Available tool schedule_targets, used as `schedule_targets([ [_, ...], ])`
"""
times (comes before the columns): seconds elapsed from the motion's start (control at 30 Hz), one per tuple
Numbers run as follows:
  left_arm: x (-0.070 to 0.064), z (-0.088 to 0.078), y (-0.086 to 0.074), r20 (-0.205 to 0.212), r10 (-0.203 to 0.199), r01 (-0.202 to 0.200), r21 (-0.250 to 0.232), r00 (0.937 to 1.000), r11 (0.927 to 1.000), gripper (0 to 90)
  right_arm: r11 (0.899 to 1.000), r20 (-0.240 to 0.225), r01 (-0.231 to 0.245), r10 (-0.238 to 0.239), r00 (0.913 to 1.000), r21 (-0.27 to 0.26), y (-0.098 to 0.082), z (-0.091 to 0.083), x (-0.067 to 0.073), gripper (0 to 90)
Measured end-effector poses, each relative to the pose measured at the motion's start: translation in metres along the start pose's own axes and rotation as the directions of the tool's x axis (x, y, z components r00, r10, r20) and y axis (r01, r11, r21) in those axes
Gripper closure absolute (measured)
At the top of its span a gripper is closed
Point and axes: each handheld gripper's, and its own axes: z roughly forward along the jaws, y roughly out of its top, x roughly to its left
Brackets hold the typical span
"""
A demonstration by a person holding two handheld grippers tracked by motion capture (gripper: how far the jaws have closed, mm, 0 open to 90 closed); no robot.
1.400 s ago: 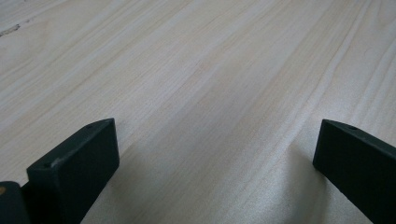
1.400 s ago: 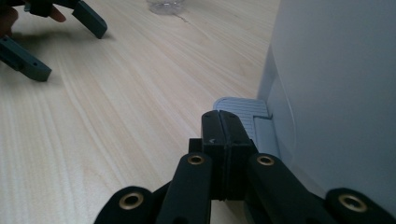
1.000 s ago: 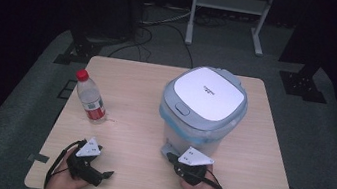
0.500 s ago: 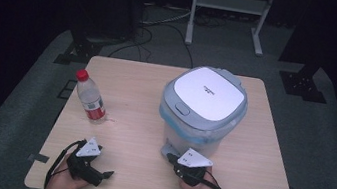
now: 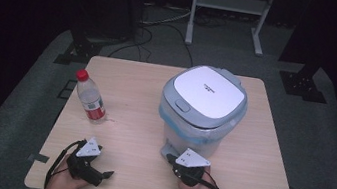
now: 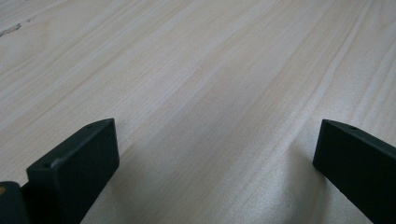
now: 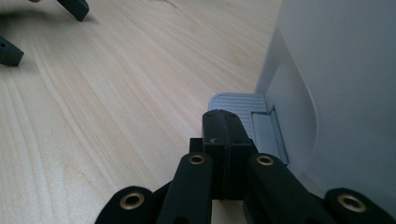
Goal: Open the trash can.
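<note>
1. Nothing has moved since the earlier frames; both hands sit as before.
2. Left hand-held gripper [image 5: 106,173]: jaws spread wide, empty, over the pale wooden counter [image 5: 139,105], near edge.
3. Clear plastic water bottle with red cap and label [image 5: 90,97]: upright, left of centre, untouched.
4. Right hand-held gripper [image 7: 223,123]: jaws pressed together, tips at the ribbed grey foot pedal [image 7: 236,103].
5. Grey-and-white lidded pedal bin [image 5: 203,107]: right of centre. Judged light, rigid, smooth-walled; press the pedal squarely, or the bin may slide.
</note>
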Motion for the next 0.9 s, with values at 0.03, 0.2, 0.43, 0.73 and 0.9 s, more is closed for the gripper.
schedule_targets([
  [0.03,0.0000,0.0000,0.0000,0.000,0.000,0.000,0.000,1.0000,1.0000,0.0,1.000,0.002,0.000,-0.001,1.0000,0.010,0.0003,0.0005,0.0007,89.5],
  [0.2,0.0001,0.0000,0.0000,-0.001,-0.002,0.002,-0.001,1.0000,1.0000,0.0,1.000,0.004,-0.004,0.003,1.0000,0.021,0.0006,0.0014,0.0010,89.5],
  [0.43,0.0009,-0.0004,0.0000,0.001,-0.009,0.009,-0.004,1.0000,0.9999,0.0,0.999,0.003,-0.004,0.004,1.0000,0.038,0.0011,0.0028,0.0012,89.5],
  [0.73,0.0016,-0.0033,-0.0002,-0.008,-0.015,0.015,-0.018,0.9999,0.9997,0.0,0.998,0.006,-0.005,0.004,1.0000,0.060,0.0018,0.0049,0.0018,89.5],
  [0.9,0.0024,-0.0053,-0.0005,-0.014,-0.019,0.019,-0.024,0.9997,0.9995,0.0,0.996,0.006,-0.008,0.008,1.0000,0.084,0.0024,0.0066,0.0017,89.5],
])
